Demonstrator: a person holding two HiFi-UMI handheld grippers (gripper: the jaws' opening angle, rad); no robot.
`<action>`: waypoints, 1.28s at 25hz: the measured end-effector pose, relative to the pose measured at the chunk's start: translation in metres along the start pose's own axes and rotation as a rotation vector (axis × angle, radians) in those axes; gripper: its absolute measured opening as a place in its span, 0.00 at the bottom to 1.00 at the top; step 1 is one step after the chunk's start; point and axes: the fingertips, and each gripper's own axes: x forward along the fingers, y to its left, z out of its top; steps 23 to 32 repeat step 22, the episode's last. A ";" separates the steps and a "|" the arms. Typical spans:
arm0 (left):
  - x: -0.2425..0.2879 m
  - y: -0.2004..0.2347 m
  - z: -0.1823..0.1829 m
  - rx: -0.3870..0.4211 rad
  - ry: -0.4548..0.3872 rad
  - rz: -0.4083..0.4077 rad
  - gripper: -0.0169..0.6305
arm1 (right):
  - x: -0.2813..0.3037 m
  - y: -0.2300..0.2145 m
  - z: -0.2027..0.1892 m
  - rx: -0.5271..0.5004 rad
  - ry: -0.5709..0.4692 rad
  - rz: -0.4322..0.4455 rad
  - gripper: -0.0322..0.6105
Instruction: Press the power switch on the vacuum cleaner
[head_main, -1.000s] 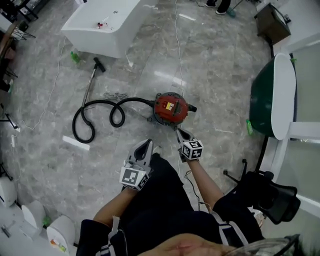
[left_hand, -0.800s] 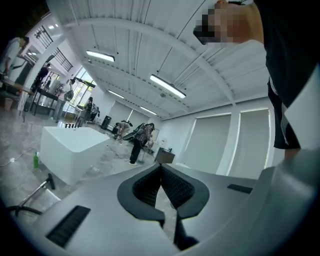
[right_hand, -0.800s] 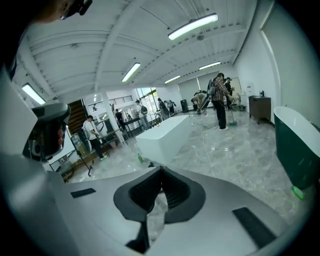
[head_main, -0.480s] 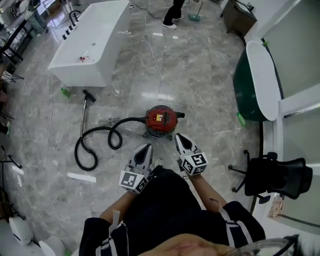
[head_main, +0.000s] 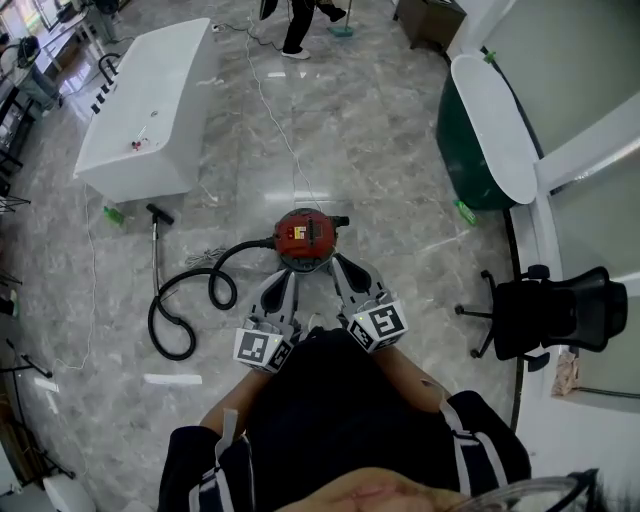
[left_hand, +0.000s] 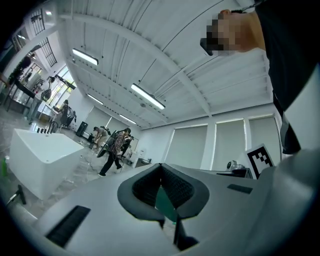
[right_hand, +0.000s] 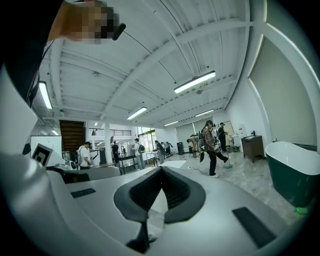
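Note:
A round red vacuum cleaner stands on the grey marble floor in the head view, with a yellow label on top. Its black hose curls to the left and ends in a wand. My left gripper points at the vacuum from just below and left of it, jaws together. My right gripper points at its lower right edge, jaws also together. Neither touches it as far as I can see. In the left gripper view my left gripper holds nothing, and in the right gripper view my right gripper holds nothing; both look up at the ceiling.
A white bathtub stands at the upper left and a dark green one at the upper right. A black office chair is at the right. A thin cord runs from the vacuum up the floor towards a person.
The vacuum has come closer to both grippers. The two grippers have drawn together and their tips now lie right beside the vacuum's near edge.

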 end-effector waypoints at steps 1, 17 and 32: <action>0.002 -0.002 -0.002 0.003 -0.001 -0.008 0.05 | -0.001 -0.002 0.002 0.000 -0.008 -0.012 0.08; 0.019 -0.017 -0.001 0.064 -0.010 -0.043 0.05 | -0.014 -0.001 0.040 -0.056 -0.138 -0.003 0.07; 0.025 -0.023 -0.001 0.060 -0.008 -0.054 0.05 | -0.011 -0.011 0.053 -0.098 -0.155 -0.006 0.07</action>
